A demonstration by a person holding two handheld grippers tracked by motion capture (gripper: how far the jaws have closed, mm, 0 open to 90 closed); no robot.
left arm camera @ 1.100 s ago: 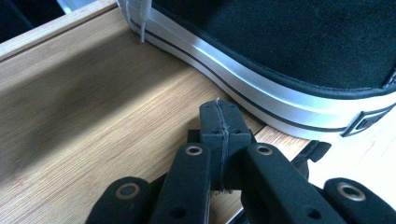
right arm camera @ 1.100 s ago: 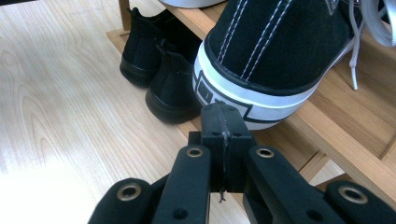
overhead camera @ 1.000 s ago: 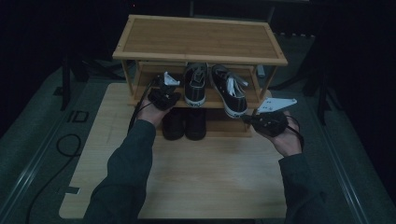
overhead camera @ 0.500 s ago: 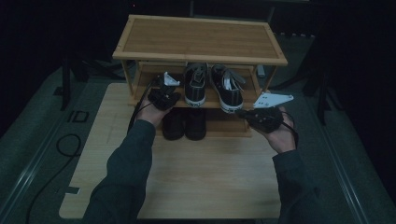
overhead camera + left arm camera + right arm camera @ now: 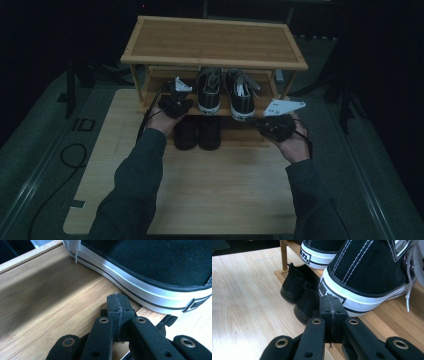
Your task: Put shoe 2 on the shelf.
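Note:
A pair of black sneakers with white soles stands on the middle shelf of a bamboo shoe rack, heels toward me: the left sneaker and the right sneaker. My left gripper is shut and empty, resting low over the shelf board just left of the left sneaker's sole; its tips are a little short of the white rubber. My right gripper is shut and empty too, with its tips right at the right sneaker's heel.
Two black shoes sit side by side under the middle shelf, also seen as black shoes in the right gripper view. The rack stands on a pale wooden board laid on a dark floor. A cable lies at the left.
My right gripper has shifted slightly left, closer to the right sneaker's heel. The left gripper has kept still. Both stay shut.

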